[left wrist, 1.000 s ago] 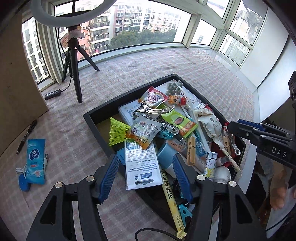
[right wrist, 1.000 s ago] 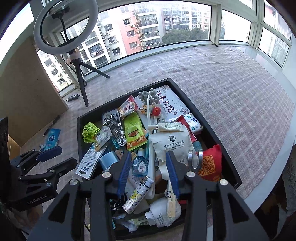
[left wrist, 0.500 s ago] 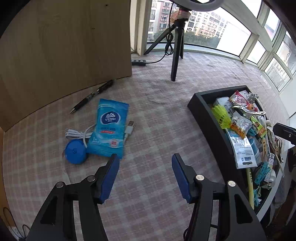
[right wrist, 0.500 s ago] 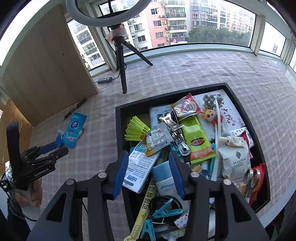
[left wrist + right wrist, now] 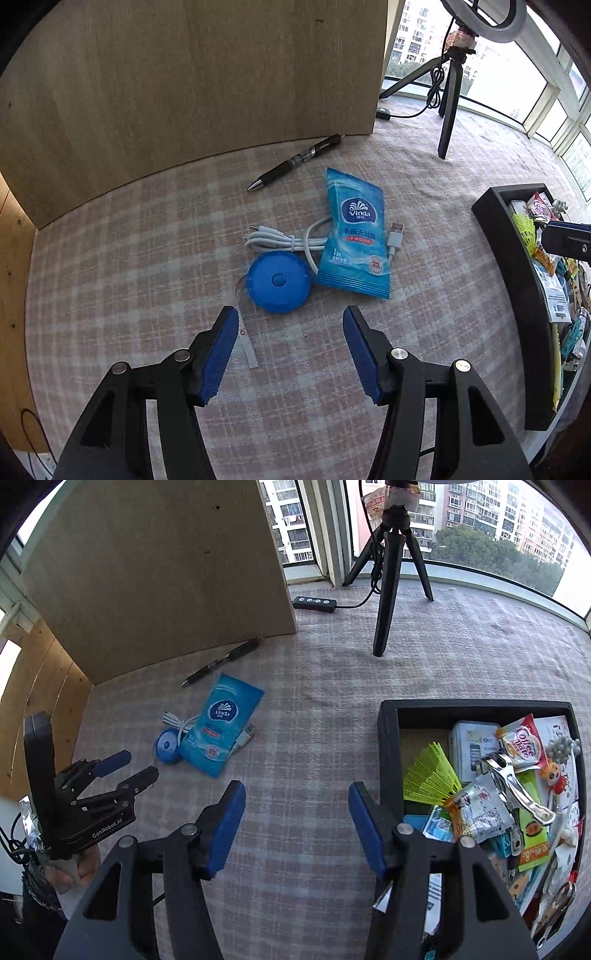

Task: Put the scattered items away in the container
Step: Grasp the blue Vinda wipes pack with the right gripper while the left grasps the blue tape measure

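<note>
The left gripper (image 5: 290,319) hangs with its blue-padded fingers spread wide and nothing between them, just short of the round blue plastic tape measure (image 5: 279,283), whose white tape end (image 5: 246,345) trails out beside the left pad. Touching the tape measure on the side toward the tray lies the light blue Vinda wet-wipe packet (image 5: 355,236), flat on the pink-and-grey checked cloth (image 5: 147,258). A coiled white USB cable (image 5: 284,242) runs under that packet, with its plug (image 5: 396,234) showing at the packet's far edge. Beyond the packet, near the foot of the upright pale wooden board (image 5: 184,81), a black ballpoint pen (image 5: 295,162) lies at a slant. Well apart from the packet stands the black rectangular tray (image 5: 388,746), already crowded with a neon yellow shuttlecock (image 5: 430,779), a red-and-white Coffee-mate sachet (image 5: 521,742), a metal clip (image 5: 517,790) and many other small goods. The right gripper (image 5: 297,823) is likewise released and empty, held over bare cloth just beside the tray's near wall. Behind the packet, a black tripod (image 5: 388,590) stands with a black inline switch box (image 5: 314,603) on the cloth near its legs.
</note>
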Available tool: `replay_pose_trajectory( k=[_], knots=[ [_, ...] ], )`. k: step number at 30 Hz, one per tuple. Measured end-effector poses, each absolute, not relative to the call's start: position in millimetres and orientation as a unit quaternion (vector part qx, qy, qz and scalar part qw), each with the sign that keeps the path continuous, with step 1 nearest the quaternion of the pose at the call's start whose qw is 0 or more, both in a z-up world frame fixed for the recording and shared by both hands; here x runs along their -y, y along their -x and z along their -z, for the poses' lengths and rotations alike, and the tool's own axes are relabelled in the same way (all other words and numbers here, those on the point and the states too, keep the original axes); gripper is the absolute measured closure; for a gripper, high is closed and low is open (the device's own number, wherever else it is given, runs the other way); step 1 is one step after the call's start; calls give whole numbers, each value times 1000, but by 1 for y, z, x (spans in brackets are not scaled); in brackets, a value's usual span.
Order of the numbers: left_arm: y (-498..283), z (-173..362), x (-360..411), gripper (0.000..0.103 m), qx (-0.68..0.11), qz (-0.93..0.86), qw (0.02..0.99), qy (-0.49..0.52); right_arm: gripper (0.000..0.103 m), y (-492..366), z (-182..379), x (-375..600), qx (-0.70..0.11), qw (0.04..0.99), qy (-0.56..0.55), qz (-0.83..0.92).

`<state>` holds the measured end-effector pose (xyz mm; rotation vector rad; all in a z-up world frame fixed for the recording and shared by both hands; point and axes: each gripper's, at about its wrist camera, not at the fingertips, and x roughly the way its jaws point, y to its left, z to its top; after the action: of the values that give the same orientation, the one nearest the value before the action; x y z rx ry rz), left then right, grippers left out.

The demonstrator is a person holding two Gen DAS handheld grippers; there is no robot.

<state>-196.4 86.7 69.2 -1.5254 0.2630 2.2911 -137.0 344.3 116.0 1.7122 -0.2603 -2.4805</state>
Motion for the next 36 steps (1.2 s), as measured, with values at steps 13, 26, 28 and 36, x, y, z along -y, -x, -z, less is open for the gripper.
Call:
replay_pose_trajectory(
  k=[13,26,28,36],
  knots=[
    [213,-41,-81,47,-127,-797,210,552,46,226,-62,-300,167,69,-628,757],
    [222,-33,-87,47,-127,-794,225,550,46,272,-27,-255,166,47,-651,739],
    [221,-31,-91,47,-133,-794,228,548,46,275,-25,-253,165,39,-652,739],
    [225,-25,-100,51,-135,-798,224,543,45,286,-16,-245,149,5,-659,737]
  ],
)
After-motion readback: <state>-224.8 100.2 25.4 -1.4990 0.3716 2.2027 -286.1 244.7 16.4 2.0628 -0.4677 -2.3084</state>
